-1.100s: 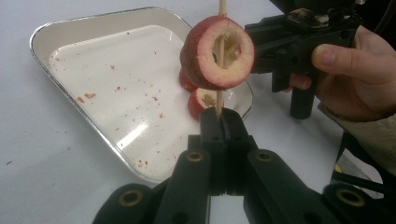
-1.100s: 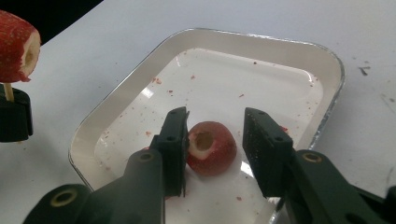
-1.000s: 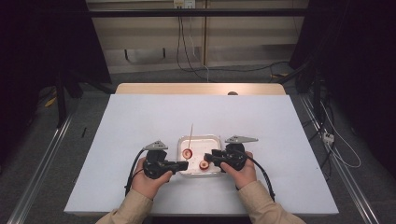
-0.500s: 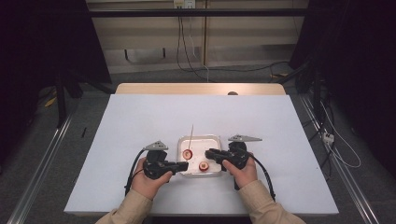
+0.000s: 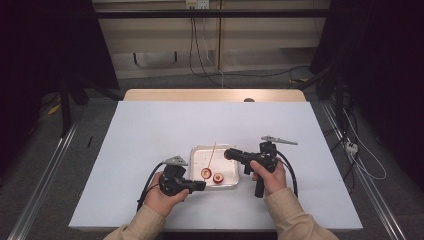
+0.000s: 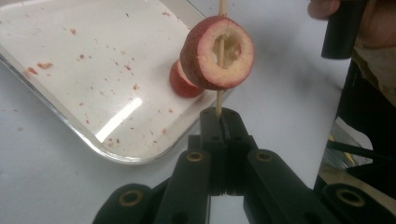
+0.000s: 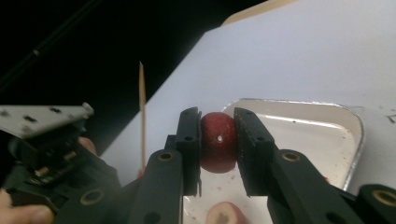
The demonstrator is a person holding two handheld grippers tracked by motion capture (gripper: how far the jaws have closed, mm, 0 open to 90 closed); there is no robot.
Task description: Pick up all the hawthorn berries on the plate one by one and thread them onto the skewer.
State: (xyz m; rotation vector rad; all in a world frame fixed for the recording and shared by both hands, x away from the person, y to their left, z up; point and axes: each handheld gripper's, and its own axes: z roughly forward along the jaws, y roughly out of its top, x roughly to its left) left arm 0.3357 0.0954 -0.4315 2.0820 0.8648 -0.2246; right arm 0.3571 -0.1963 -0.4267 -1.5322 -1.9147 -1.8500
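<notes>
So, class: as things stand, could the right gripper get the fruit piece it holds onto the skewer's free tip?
Probably yes. The right gripper grips a pierced red piece, and the skewer stands upright beside it with a bare tip and nothing between.

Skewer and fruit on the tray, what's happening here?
A person is threading red fruit pieces onto a wooden skewer over a metal tray. The left gripper clamps the skewer's lower end, with one hollowed fruit ring already on it. The right gripper is shut on another fruit piece, held above the tray.
</notes>
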